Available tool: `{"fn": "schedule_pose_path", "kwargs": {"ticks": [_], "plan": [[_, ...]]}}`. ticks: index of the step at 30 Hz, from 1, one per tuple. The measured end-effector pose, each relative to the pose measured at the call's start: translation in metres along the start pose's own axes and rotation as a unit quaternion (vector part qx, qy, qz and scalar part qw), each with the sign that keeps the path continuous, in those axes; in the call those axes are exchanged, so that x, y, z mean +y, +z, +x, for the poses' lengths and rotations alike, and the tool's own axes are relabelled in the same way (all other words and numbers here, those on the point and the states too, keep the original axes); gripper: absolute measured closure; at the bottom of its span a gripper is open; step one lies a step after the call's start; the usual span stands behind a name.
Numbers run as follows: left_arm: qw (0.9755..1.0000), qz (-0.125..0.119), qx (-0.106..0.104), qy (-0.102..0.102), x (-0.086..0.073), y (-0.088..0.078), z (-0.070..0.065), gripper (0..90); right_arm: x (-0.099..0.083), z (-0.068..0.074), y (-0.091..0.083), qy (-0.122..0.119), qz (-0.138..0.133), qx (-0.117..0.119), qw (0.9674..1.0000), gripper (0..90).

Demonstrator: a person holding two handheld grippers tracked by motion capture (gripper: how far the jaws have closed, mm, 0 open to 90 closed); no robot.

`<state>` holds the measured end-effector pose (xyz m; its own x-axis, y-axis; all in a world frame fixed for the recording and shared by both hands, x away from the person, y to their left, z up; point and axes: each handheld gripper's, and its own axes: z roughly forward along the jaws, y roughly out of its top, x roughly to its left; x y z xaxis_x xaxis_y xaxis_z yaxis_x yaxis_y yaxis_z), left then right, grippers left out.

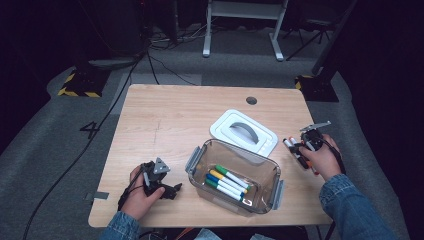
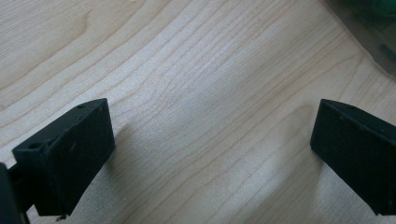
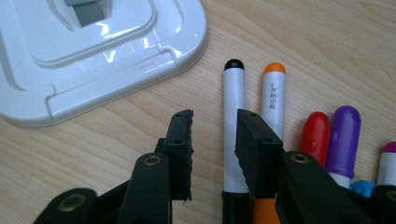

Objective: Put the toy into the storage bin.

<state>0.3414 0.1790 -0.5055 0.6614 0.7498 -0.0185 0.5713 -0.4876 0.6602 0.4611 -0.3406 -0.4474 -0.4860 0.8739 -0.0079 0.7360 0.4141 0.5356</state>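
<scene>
Denim sleeves come in at the bottom of the high view; the left gripper (image 1: 162,186) rests on the table (image 1: 165,120) beside the clear container (image 1: 233,176) that holds four markers (image 1: 227,182). The right gripper (image 1: 299,148) sits over loose markers near the white lid (image 1: 243,131).

Left gripper view: jaws spread wide over bare wood, nothing between them.

Right gripper view: jaws narrow and not yet gripping, only tabletop in the gap; the black-capped marker (image 3: 234,116) lies against the right-hand jaw's inner edge, with orange (image 3: 273,100), red (image 3: 316,135) and purple (image 3: 343,137) markers beside it.
</scene>
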Motion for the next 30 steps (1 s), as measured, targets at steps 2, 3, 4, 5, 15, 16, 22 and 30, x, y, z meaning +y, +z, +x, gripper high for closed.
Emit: {"fn": "schedule_pose_path", "kwargs": {"ticks": [2, 3, 4, 5, 15, 16, 22, 30], "plan": [[1.0000, 0.000, 0.000, 0.000, 0.000, 0.000, 0.000, 0.2, 0.000, -0.001, 0.005, -0.004, 0.000, -0.008, 1.0000, 66.8], [1.0000, 0.000, -0.001, 0.000, 0.000, 0.000, 0.000, 0.1, 0.001, -0.001, 0.006, -0.003, 0.002, -0.012, 0.9999, 66.7], [1.0000, 0.000, -0.001, 0.000, 0.000, 0.000, 0.000, 0.1, 0.001, -0.003, 0.009, -0.002, 0.002, -0.016, 0.9999, 66.6], [1.0000, -0.001, -0.001, 0.000, 0.000, 0.000, 0.000, 0.1, 0.001, -0.005, 0.012, -0.001, 0.004, -0.016, 0.9999, 66.7], [1.0000, -0.001, -0.002, 0.000, 0.000, 0.000, 0.000, 0.1, -0.004, -0.009, 0.027, 0.002, 0.025, -0.013, 0.9996, 74.8], [1.0000, -0.001, -0.001, 0.000, 0.000, 0.000, 0.000, 0.1, -0.004, -0.009, 0.027, 0.002, 0.026, -0.012, 0.9996, 76.0], [1.0000, -0.001, -0.001, 0.000, 0.000, 0.000, 0.000, 0.1, -0.003, -0.007, 0.026, 0.005, 0.032, -0.015, 0.9994, 76.8], [1.0000, -0.001, -0.001, 0.000, 0.000, 0.000, 0.000, 0.2, -0.003, -0.008, 0.012, 0.032, 0.007, 0.002, 0.9995, 76.9]]}}
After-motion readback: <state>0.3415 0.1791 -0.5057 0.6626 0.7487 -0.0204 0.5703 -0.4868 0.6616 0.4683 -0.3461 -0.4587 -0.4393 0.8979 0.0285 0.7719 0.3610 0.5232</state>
